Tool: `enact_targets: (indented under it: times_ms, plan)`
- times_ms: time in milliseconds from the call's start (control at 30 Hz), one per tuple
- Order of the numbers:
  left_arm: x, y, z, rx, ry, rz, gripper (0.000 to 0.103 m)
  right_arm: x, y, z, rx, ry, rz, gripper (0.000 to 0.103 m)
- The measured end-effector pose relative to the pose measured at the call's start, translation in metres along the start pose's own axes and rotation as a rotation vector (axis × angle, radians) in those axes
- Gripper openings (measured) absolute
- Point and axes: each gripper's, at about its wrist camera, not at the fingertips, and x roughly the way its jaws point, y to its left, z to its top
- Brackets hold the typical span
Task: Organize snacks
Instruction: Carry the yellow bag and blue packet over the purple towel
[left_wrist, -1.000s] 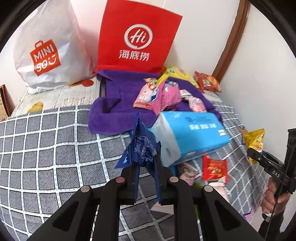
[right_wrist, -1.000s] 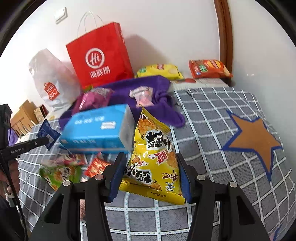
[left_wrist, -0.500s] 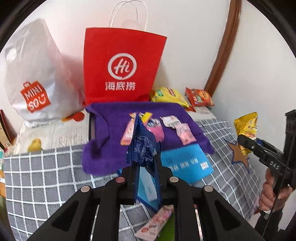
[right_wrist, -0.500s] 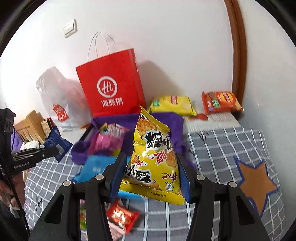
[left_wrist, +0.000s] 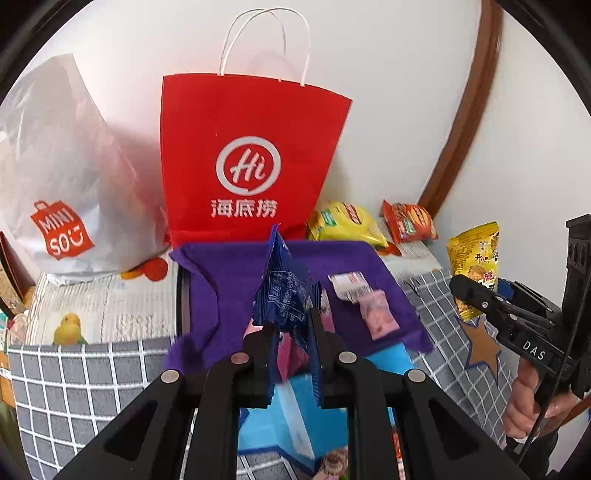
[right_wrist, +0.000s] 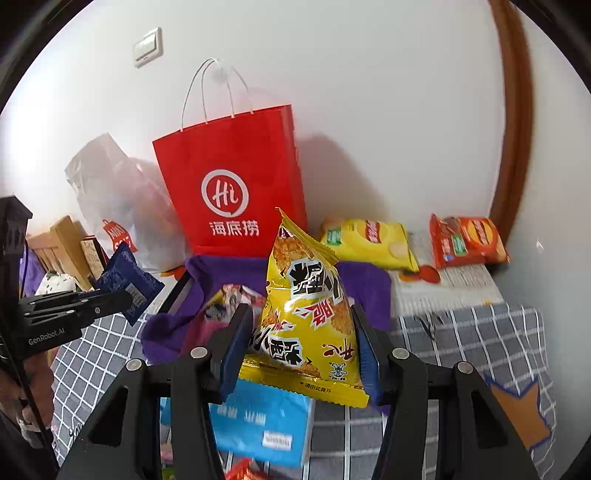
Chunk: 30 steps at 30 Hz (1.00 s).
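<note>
Covering the whole scene, a grey checked blanket (left_wrist: 74, 373) with an orange star spreads over what looks like a bed. At its far side, against the white wall, a red paper bag (left_wrist: 251, 158) with white handles stands upright, with a white plastic Miniso bag (left_wrist: 62, 177) slumped just left of it. A purple cloth (left_wrist: 229, 280) lies in front of the red bag, carrying small pink snack packets (left_wrist: 378, 317). Nearer, a blue tissue pack (right_wrist: 258, 421) rests on the blanket below both grippers. To the far right, by the wall, a yellow chip bag (right_wrist: 369, 240) and an orange-red chip bag (right_wrist: 467, 240) lie side by side.

The right gripper (right_wrist: 301, 350) has its fingers set fairly wide, closed on a yellow snack bag (right_wrist: 310, 314), which is held upright in the air above the tissue pack and cloth. The left gripper (left_wrist: 291, 350) has its fingers narrow, pinching a dark blue snack packet (left_wrist: 284, 295) upright above the near edge of the purple cloth. Each gripper shows in the other's view, well apart, the left one to the left.
</note>
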Motion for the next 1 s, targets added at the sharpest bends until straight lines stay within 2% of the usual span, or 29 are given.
enact_targets:
  times_ms: [267, 400, 567, 667, 800, 1000]
  plan:
    - [0.03, 0.005, 0.03, -0.003, 0.013, 0.029, 0.014, 0.04, -0.004, 0.043, 0.014, 0.007, 0.031, 0.053]
    - [0.053, 0.012, 0.041, -0.005, 0.034, 0.024, 0.014, 0.066, -0.006, 0.053, 0.03, 0.016, 0.061, 0.053]
    - [0.084, 0.025, 0.035, -0.018, 0.071, 0.047, 0.014, 0.101, -0.006, 0.043, 0.011, 0.042, 0.063, 0.052]
    - [0.103, 0.033, 0.029, -0.018, 0.139, 0.08, 0.014, 0.122, -0.005, 0.039, -0.019, 0.096, 0.05, 0.052]
    - [0.111, 0.048, 0.026, -0.066, 0.161, 0.089, 0.014, 0.141, -0.008, 0.028, -0.044, 0.173, 0.094, 0.052]
    - [0.12, 0.055, 0.023, -0.084, 0.199, 0.094, 0.014, 0.163, -0.006, 0.014, -0.076, 0.278, 0.107, 0.052]
